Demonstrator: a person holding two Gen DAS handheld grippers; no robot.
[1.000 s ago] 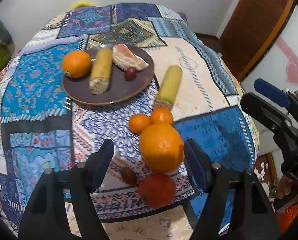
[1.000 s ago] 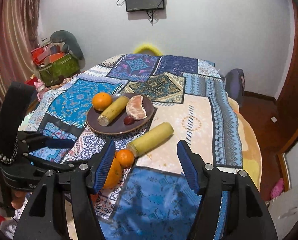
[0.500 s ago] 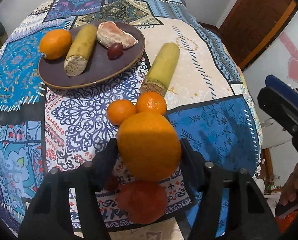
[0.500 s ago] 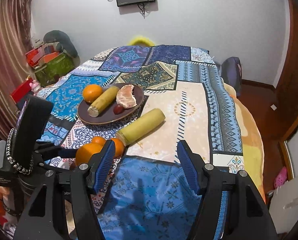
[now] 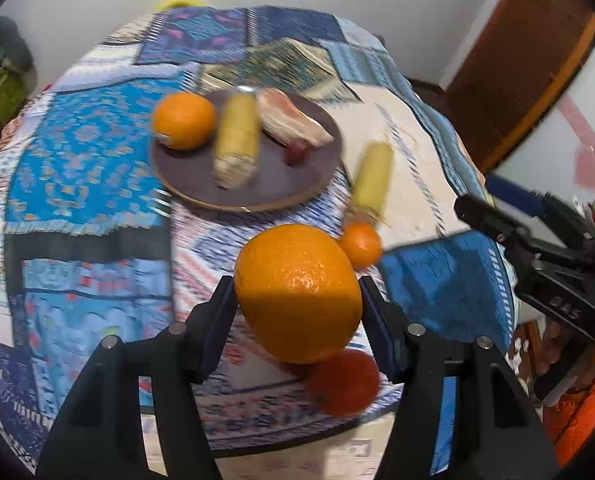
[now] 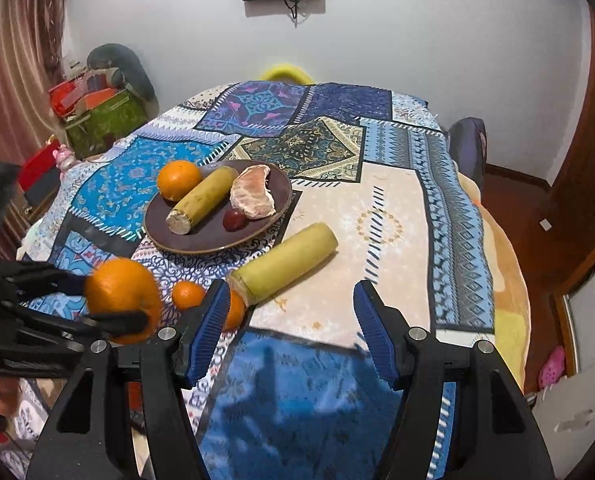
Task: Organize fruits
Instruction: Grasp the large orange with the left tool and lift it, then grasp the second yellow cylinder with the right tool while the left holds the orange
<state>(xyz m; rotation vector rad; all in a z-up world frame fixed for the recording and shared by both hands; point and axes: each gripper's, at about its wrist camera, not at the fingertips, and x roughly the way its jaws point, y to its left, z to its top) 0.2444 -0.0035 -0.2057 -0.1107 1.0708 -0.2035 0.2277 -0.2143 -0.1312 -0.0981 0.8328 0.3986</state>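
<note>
Left tongs [image 5: 297,300] are clamped on a large orange [image 5: 299,292], pads pressed to its two sides, and carry it clear of the patchwork cloth of the desk [image 6: 377,216], above the near edge. Right tongs [image 6: 291,328] stand apart with nothing between them, hovering over the blue patch.

Judging by its size, the orange is fairly heavy, firm and round, with a pebbled skin that should give the pads some bite; a hold across its widest part, as here, looks safest, since it could roll out of a grip set nearer one end.

On the brown plate [image 6: 201,244] lie a smaller orange [image 6: 178,180], a yellowish stalk piece [image 6: 201,200], a peeled citrus segment [image 6: 253,192] and a small dark red fruit [image 6: 234,219]. Off the plate, a second stalk piece [image 6: 285,264], two mandarins [image 6: 187,295] and a red fruit [image 5: 343,382] rest on the cloth.
</note>
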